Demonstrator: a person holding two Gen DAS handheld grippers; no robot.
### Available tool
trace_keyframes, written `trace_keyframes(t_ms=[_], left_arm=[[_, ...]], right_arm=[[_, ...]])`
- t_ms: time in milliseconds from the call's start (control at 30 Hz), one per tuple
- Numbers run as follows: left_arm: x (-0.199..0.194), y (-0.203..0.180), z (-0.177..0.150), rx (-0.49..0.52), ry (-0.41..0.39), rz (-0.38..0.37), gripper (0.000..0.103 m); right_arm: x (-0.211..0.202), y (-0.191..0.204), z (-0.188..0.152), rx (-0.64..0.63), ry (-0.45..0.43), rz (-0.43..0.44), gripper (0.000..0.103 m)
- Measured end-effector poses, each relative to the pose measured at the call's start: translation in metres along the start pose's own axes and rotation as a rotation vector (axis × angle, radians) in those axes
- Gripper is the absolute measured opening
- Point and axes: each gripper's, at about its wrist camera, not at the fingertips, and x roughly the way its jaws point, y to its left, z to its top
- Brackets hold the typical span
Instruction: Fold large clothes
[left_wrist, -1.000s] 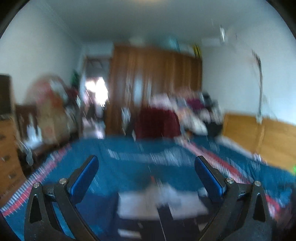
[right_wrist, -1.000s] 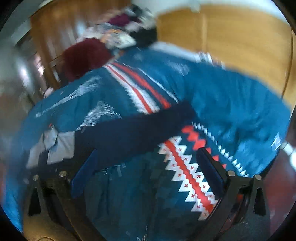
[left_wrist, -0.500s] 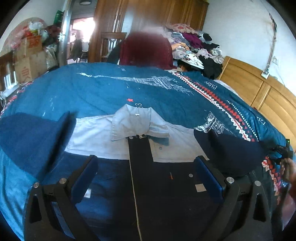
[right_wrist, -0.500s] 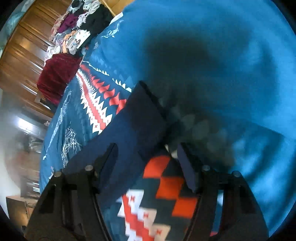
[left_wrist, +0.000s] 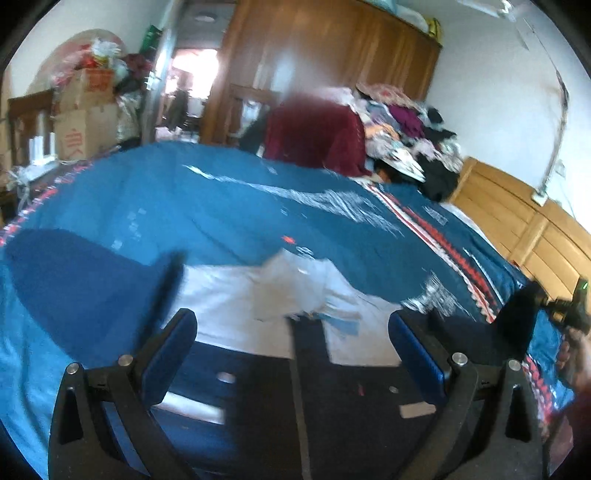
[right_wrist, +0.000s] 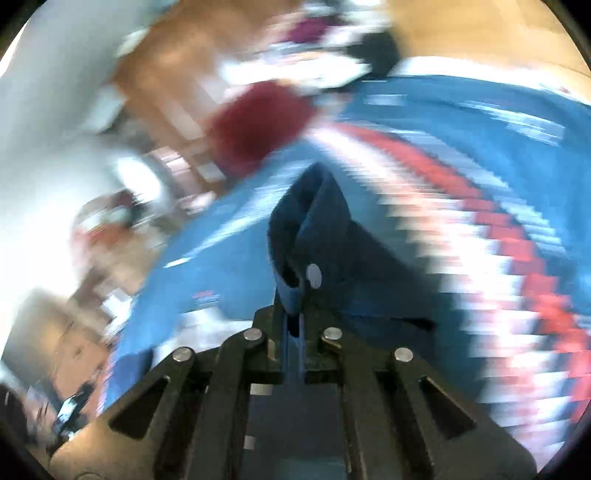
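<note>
- folding the right sleeve inward looks like the step in hand: the right tongs (right_wrist: 293, 317) are pressed together, pinching the sleeve cuff (right_wrist: 314, 236), with a pale snap button showing just ahead of the tips.
- the left tongs (left_wrist: 291, 343) are spread wide with nothing between them, hovering over the front of the jacket (left_wrist: 295, 387).
- the jacket lies flat on the bed (left_wrist: 184, 199) directly below and ahead of the left tongs, its pale collar (left_wrist: 295, 291) just ahead of the gap; the left sleeve (left_wrist: 74, 280) is spread out to the left.
- to do the step well, i would carry the cuff across toward the dark placket, keep the sleeve taut enough not to twist, and lay it straight over the chest; the left tongs could press down near the shoulder so the body does not drag.
- the right-wrist view is smeared by motion, so how much sleeve trails behind the cuff cannot be told.
- room: the bed spreads broad and bare ahead of both tongs; a clothes pile (left_wrist: 399, 129) and a dark red cover (left_wrist: 314, 133) sit far ahead, well apart from the jacket.
- the wooden headboard (left_wrist: 517, 229) lies off to the right of the left tongs, clear of the fold path in my judgement.
</note>
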Motion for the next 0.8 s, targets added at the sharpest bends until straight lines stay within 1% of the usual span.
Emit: trace_keyframes(t_ms=[33,100,167,267,300,333,367,433,467,533,600,633,733,800], left_arm=[[-0.009,0.007,0.005,-0.001,-0.014,0.013,0.103],[-0.032,0.026,0.015,-0.011,-0.054,0.036,0.103],[-0.05,0.04,0.021,-0.017,-0.082,0.056,0.103],[-0.07,0.064,0.025,-0.015,-0.102,0.108,0.103],[-0.076,0.075,0.025,-0.023,-0.102,0.125,0.103],[-0.079,0.083,0.024,-0.029,-0.099,0.135,0.103],[-0.08,0.087,0.024,-0.033,-0.097,0.143,0.103],[-0.081,0.098,0.02,-0.038,-0.09,0.159,0.103],[-0.08,0.103,0.017,-0.038,-0.083,0.163,0.103],[-0.074,0.112,0.009,-0.037,-0.065,0.168,0.103],[-0.066,0.122,0.0,-0.041,-0.039,0.17,0.103],[-0.064,0.127,-0.006,-0.044,-0.026,0.173,0.103],[-0.058,0.151,-0.023,-0.075,0.014,0.197,0.103],[-0.055,0.175,-0.032,-0.121,0.052,0.216,0.103]], right_arm=[[0.021,0.037,-0.006,-0.026,0.017,0.063,0.004],[0.072,0.109,-0.026,-0.068,0.085,0.187,0.003],[0.126,0.176,-0.055,-0.123,0.159,0.257,0.003],[0.195,0.241,-0.102,-0.166,0.271,0.315,0.004],[0.21,0.253,-0.116,-0.175,0.295,0.321,0.008],[0.23,0.267,-0.136,-0.19,0.349,0.326,0.013],[0.24,0.274,-0.151,-0.198,0.386,0.308,0.016],[0.239,0.273,-0.172,-0.198,0.41,0.286,0.025],[0.233,0.27,-0.173,-0.194,0.407,0.291,0.029],[0.204,0.257,-0.176,-0.205,0.374,0.287,0.048],[0.182,0.231,-0.168,-0.228,0.334,0.248,0.054],[0.162,0.208,-0.165,-0.234,0.307,0.201,0.055],[0.139,0.146,-0.159,-0.175,0.29,0.05,0.056],[0.118,0.11,-0.164,-0.126,0.292,-0.005,0.056]])
